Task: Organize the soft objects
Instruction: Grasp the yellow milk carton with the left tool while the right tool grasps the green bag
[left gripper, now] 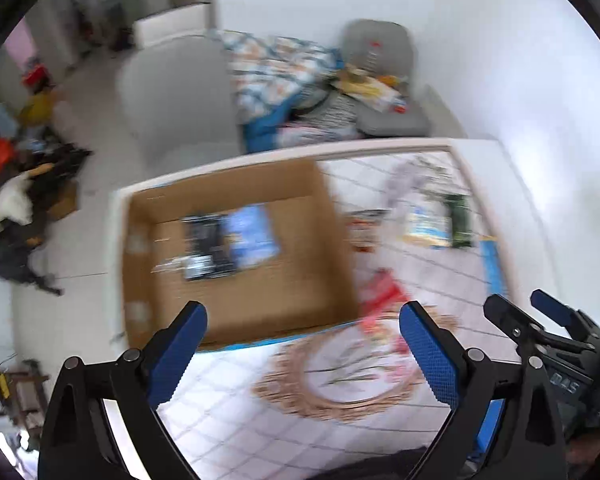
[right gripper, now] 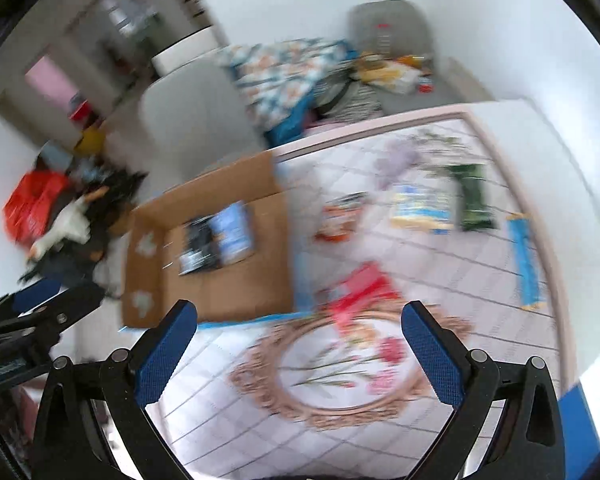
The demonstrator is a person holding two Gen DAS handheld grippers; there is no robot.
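Observation:
Both views are motion-blurred. A brown cardboard box (left gripper: 236, 312) (right gripper: 244, 284) lies open on the left of a quilted white mattress (left gripper: 228, 412) (right gripper: 440, 272), with a black and blue packet (left gripper: 230, 242) (right gripper: 218, 242) inside it. Soft packets lie on the mattress: a red one (left gripper: 384, 296) (right gripper: 362, 292), an orange one (right gripper: 340, 218), a blue-yellow one (left gripper: 428, 224) (right gripper: 422, 206) and a dark green one (left gripper: 460, 220) (right gripper: 474, 196). My left gripper (left gripper: 302, 348) is open and empty above the box's near edge. My right gripper (right gripper: 300, 344) is open and empty over the mattress's round floral pattern.
A grey chair with a patterned blanket and bags (left gripper: 300, 76) (right gripper: 292, 76) stands beyond the mattress. Clothes and a red bag (left gripper: 4, 184) (right gripper: 32, 204) lie on the floor at left. A blue strip (right gripper: 524, 256) lies near the mattress's right edge.

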